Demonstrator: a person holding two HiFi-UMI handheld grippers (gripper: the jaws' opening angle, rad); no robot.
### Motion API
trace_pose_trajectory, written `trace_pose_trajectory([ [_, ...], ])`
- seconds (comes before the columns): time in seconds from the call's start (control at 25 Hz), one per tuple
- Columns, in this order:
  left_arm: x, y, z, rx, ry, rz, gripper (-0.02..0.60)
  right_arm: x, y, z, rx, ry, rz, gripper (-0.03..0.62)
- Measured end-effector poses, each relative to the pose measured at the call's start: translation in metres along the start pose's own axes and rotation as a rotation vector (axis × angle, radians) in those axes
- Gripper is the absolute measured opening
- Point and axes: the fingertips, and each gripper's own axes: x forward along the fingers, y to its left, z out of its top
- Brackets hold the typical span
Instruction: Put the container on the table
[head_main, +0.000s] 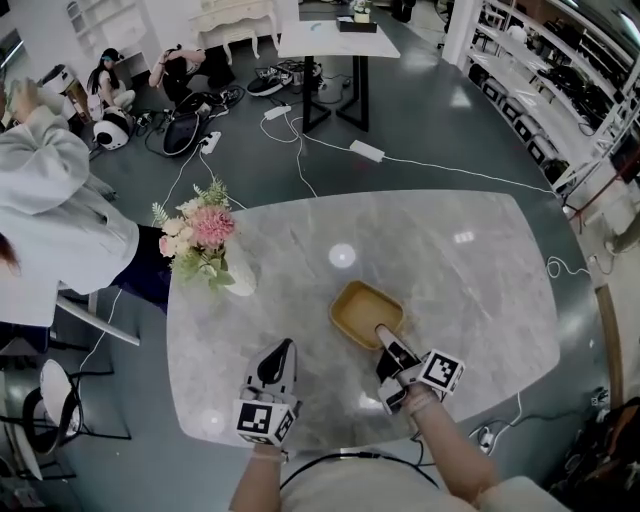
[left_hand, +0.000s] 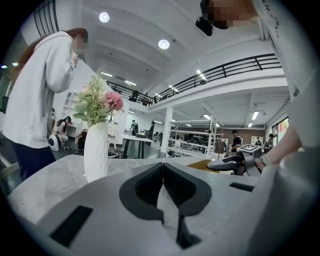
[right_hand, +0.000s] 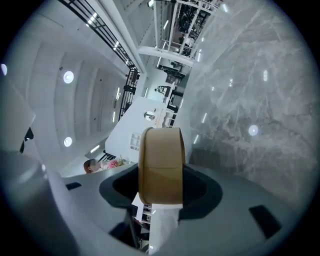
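A tan, rounded-square container is over the near right part of the grey marble table. My right gripper is shut on its near rim; in the right gripper view the tan wall stands clamped between the jaws of this gripper. Whether its bottom touches the marble I cannot tell. My left gripper rests low over the table's near edge, left of the container, shut and empty, and its jaws meet in the left gripper view. That view shows the container at the right.
A white vase of pink and green flowers stands at the table's left. A person in a white hoodie stands by the left edge. Beyond are floor cables, another table and shelves.
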Motion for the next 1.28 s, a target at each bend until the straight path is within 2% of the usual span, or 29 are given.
trace_pose_trajectory([
  [0.32,0.002,0.007,-0.005,-0.01,0.004,-0.003,0.005,0.014,-0.008,-0.002,0.149,-0.005,0.017,0.217],
  [0.52,0.004,0.002,-0.007,-0.009,0.01,-0.017,0.005,0.012,-0.014,-0.006,0.185,0.029,-0.003,0.215],
  [0.68,0.005,-0.001,-0.005,-0.011,0.006,-0.026,0.005,0.008,-0.021,-0.015,0.174,0.085,-0.044,0.216],
  [0.96,0.005,-0.002,-0.005,-0.012,0.007,-0.03,0.005,0.005,-0.032,-0.025,0.128,0.128,-0.169,0.223],
  [1.12,0.004,-0.001,-0.006,-0.012,0.008,-0.027,0.005,0.011,-0.031,-0.033,0.024,0.198,-0.22,0.271],
  [1.28,0.003,0.0,-0.008,-0.017,0.008,-0.023,0.005,0.017,-0.025,-0.041,-0.032,0.267,-0.207,0.326],
])
